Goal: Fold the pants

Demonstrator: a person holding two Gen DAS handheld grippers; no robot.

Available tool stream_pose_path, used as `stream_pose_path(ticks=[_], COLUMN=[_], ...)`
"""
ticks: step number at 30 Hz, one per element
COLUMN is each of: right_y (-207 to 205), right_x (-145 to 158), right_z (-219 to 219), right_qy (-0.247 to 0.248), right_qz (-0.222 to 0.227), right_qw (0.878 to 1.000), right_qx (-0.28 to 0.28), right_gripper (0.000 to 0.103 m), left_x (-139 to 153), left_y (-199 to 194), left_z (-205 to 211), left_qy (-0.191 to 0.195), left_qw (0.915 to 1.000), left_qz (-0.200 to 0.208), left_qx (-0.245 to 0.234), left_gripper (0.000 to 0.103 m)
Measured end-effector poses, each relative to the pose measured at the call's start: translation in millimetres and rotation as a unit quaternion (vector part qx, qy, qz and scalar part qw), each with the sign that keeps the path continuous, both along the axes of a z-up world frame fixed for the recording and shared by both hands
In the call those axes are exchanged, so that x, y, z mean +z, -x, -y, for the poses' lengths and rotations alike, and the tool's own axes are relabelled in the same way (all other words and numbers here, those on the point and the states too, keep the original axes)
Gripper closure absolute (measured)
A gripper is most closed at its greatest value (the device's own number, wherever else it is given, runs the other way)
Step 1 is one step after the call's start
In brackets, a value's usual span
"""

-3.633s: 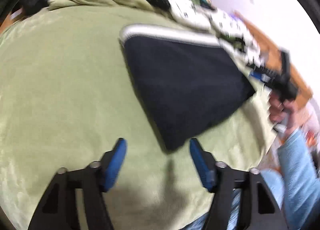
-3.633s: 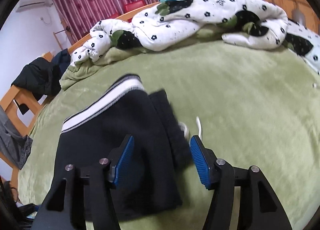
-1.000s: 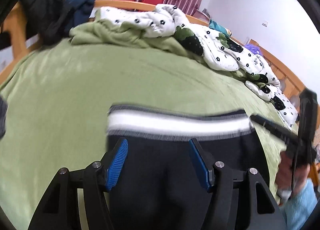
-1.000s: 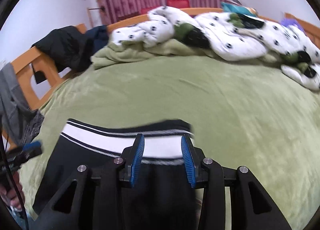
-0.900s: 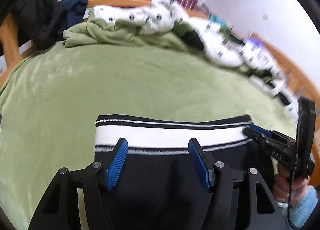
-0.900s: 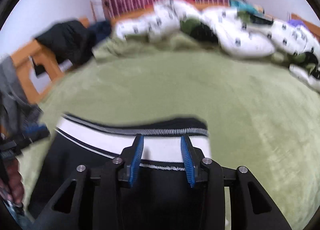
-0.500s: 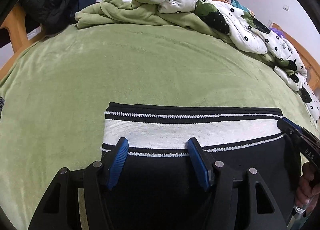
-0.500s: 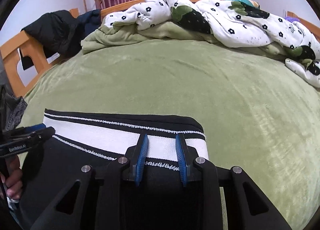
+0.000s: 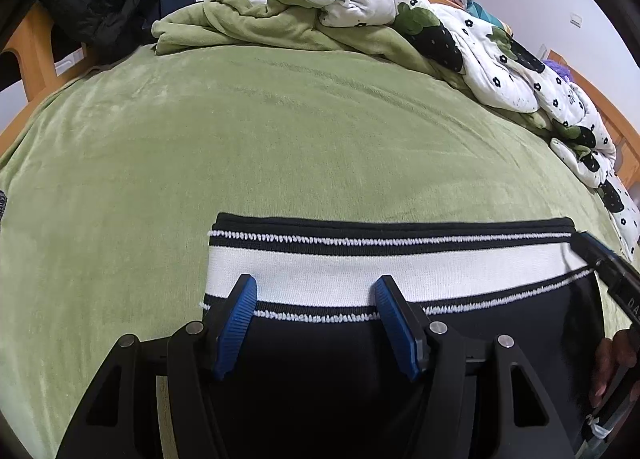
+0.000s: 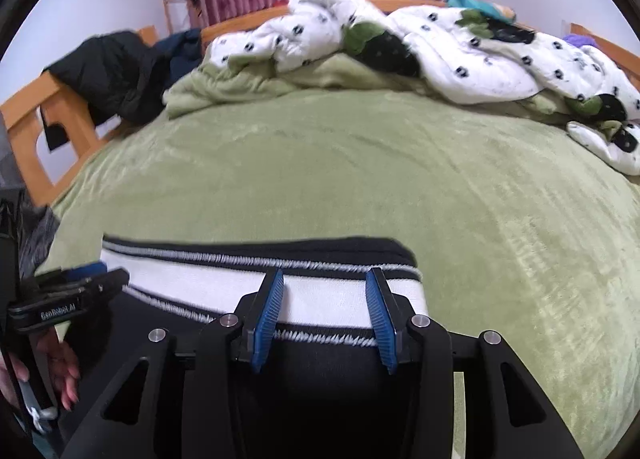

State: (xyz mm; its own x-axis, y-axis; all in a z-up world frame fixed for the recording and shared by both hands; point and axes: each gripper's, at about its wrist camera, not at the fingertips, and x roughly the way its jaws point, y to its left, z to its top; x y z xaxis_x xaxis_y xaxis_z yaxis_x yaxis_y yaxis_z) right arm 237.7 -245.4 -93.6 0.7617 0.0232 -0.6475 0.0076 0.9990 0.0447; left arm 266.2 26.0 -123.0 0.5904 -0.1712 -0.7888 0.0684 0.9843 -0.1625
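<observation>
In the left wrist view, the left claw (image 9: 316, 299) stood spread open over the near left of the black pants (image 9: 360, 359), their white-striped waistband (image 9: 380, 267) lying flat on the green bed (image 9: 280, 131), probably to square the fold. In the right wrist view, the right claw (image 10: 324, 295) hung open at the waistband's right end, gripping nothing, seemingly aligning that corner.

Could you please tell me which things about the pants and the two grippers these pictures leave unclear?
- The pants legs: cut off by the lower edge and hidden behind both gripper bodies, in both views.
- Right gripper: whether its pads touch the waistband; that view is motion-blurred.
- Left gripper: open, contact with the cloth unclear.
</observation>
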Motion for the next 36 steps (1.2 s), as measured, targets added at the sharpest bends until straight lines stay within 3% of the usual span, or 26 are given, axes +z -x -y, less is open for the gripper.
stream_pose_path(ticks=[5,11,13,19,23,27,29,32,36], right_y=[-2.6,0.7,7.9,49.6,97.8,140.0,158.3,181.5,197.5], right_x=[-4.1,-4.0,-3.7,-7.9,-11.3,-17.1,-19.6,-19.8,-11.1], right_z=[1.0,-7.1,-8.3,-0.2,0.5,6.1,11.9,11.7,5.0], right_qy=[0.007,0.047,0.057,0.040,0.044,0.031,0.006,-0.007,-0.009], right_qz=[-0.014,-0.029,-0.031,-0.041,-0.051,-0.061,-0.065,-0.064,-0.053], right_qw=[1.000,0.998,0.998,0.997,0.995,0.996,0.997,0.997,0.998], right_qx=[-0.007,0.012,0.026,0.048,0.069,0.063,0.046,0.035,0.030], right_gripper=[0.060,0.055,0.055,0.055,0.055,0.055,0.055,0.055,0.055], left_x=[-0.9,4.3,6.1,8.6,8.6,7.0,6.5,-2.5,-10.0], left_y=[-5.4,19.8,40.1,135.4,189.2,220.8,232.4,240.4,246.6], left_z=[6.4,-5.1,-6.8,6.1,-10.8,-24.7,-25.0,-17.4,-6.1], left_qy=[-0.016,0.031,0.050,0.001,0.027,0.039,0.018,-0.067,-0.133], left_qw=[0.9998,0.9980,0.9955,0.9954,0.9985,0.9981,0.9982,0.9957,0.9893], left_qz=[-0.010,-0.047,-0.068,-0.052,-0.025,-0.031,-0.032,-0.041,-0.014], left_qx=[-0.007,-0.029,-0.043,-0.080,-0.041,-0.037,-0.046,-0.050,-0.058], left_gripper=[0.042,0.042,0.041,0.040,0.040,0.040,0.040,0.041,0.041])
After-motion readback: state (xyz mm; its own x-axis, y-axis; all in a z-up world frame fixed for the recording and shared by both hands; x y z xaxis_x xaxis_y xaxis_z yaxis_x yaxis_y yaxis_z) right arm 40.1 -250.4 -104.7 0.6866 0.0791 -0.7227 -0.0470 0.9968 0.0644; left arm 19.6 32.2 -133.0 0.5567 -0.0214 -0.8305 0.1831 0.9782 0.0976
